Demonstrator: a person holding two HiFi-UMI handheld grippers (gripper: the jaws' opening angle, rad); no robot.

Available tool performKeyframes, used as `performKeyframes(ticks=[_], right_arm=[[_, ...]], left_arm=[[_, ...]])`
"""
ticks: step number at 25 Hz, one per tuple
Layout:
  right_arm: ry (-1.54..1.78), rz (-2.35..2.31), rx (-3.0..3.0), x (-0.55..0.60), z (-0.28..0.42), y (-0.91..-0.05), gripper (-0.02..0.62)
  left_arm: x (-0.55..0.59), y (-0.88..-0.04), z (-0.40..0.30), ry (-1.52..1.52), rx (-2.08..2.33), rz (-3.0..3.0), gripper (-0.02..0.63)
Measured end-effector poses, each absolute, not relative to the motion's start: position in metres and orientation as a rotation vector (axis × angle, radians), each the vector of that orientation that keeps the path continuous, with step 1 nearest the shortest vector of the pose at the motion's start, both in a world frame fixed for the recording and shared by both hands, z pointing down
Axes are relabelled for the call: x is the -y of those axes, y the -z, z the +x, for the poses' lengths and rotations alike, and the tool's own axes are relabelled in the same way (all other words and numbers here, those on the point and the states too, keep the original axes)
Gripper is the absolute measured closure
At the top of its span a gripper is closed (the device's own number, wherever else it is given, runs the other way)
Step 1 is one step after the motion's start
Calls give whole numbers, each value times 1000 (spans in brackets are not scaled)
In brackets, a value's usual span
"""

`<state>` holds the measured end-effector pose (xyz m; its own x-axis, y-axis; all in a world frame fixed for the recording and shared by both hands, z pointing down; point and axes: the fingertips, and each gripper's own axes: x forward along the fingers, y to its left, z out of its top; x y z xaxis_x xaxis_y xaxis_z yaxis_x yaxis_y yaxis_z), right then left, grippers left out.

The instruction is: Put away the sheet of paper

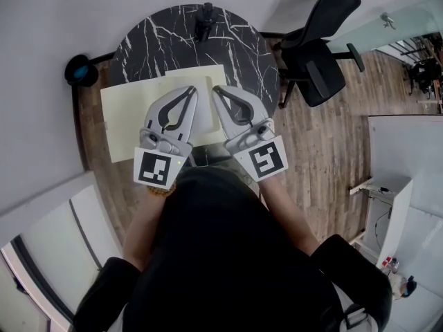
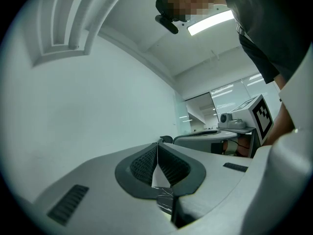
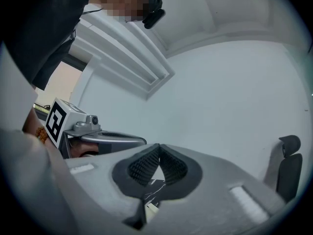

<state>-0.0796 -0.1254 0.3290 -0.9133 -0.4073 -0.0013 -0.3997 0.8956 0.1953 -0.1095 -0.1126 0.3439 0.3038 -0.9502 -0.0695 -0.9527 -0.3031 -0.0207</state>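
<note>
On round black marble table (image 1: 173, 43): pale yellow sheet of paper (image 1: 128, 120) lying flat, its left part overhanging the table's edge. A smaller pale panel shows just beyond it (separate sheet or a fold, cannot tell). Left gripper (image 1: 192, 90) and right gripper (image 1: 217, 88) sit side by side above the sheet's right part, both pointing away from the person, tips near each other but apart. Left jaws closed, pads meeting at the tip; nothing seen clamped. Right jaws likewise together at the tip; only marble and a pale strip show through the gap behind. Small dark object (image 1: 204, 19) at the table's far edge. Black office chair (image 1: 322, 47) on wooden floor (image 1: 325, 144), right.
</note>
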Motion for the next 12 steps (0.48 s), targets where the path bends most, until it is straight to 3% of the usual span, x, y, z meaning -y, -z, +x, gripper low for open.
performKeyframes(ticks=[12], right_arm=[[382,567,3008,111,-92,-333,597]], left_arm=[[110,-354,-116,-34,-1868,-2505,594]])
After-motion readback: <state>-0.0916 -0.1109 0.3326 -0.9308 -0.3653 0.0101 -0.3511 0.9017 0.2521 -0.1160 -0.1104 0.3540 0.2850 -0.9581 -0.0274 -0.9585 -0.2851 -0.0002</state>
